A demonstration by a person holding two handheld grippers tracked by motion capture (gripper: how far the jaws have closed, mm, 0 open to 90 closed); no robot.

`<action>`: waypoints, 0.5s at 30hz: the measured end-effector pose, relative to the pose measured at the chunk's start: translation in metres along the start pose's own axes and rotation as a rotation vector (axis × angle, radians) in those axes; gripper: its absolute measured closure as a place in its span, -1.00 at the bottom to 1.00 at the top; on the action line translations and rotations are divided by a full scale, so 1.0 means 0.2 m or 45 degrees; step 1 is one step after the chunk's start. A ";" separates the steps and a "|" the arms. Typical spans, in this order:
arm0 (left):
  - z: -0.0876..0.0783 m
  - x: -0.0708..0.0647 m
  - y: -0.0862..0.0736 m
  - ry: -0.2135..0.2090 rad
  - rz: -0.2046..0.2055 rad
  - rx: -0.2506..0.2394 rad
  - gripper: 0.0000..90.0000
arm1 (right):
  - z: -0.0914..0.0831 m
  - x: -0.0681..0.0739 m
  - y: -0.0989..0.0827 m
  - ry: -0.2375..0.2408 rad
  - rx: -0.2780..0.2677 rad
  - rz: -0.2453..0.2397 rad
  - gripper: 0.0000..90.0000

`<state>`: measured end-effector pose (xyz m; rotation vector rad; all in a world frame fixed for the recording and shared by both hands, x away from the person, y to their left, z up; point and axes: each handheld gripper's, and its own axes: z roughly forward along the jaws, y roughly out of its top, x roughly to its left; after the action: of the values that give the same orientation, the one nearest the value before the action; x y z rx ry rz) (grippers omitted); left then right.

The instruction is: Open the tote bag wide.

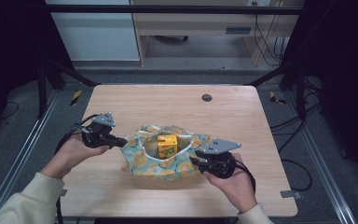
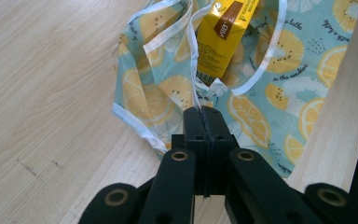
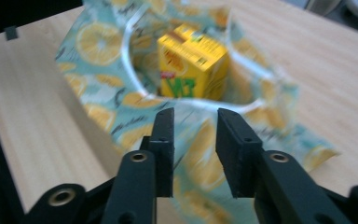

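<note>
High view: lemon-print bag (image 1: 165, 158) lies crumpled near the middle of the wooden table (image 1: 242, 121), toward the person's side, mouth open upward. Yellow juice carton (image 1: 167, 145) stands inside it, upright, top poking out above the white-trimmed rim.

Left gripper view: carton (image 2: 223, 32) sits in the bag's opening, bag (image 2: 279, 93) fabric spread around it. Left gripper (image 2: 203, 111) has its 2 jaws pressed fully together w/ the bag's white-edged rim pinched between the tips. In the high view the left gripper (image 1: 121, 141) meets the bag's left edge, held by the left hand (image 1: 72, 156).

Right gripper view: blurred, but right gripper (image 3: 195, 122) has its 2 jaws partway apart, a clear gap between them, nothing clamped; bag (image 3: 102, 46) cloth lies under and just ahead of the tips, carton (image 3: 191, 67) beyond. In the high view the right gripper (image 1: 196, 160) is at the bag's right edge, right hand (image 1: 233, 184) behind it.
</note>
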<state>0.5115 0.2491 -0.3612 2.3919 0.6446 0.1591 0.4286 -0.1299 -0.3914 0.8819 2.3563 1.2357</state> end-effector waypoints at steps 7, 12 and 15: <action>0.02 0.00 0.01 0.004 0.013 0.027 1.00 | 0.08 -0.17 0.06 -0.110 0.060 0.030 0.31; 0.02 0.01 0.01 -0.001 0.009 0.029 1.00 | 0.19 -0.28 0.04 -0.142 0.123 0.090 0.25; 0.02 0.01 0.01 -0.006 0.009 0.029 1.00 | 0.23 -0.31 0.02 -0.097 0.176 0.133 0.50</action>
<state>0.5144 0.2459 -0.3641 2.4161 0.6396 0.1499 0.5023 -0.1406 -0.4133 1.0889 2.3847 1.0668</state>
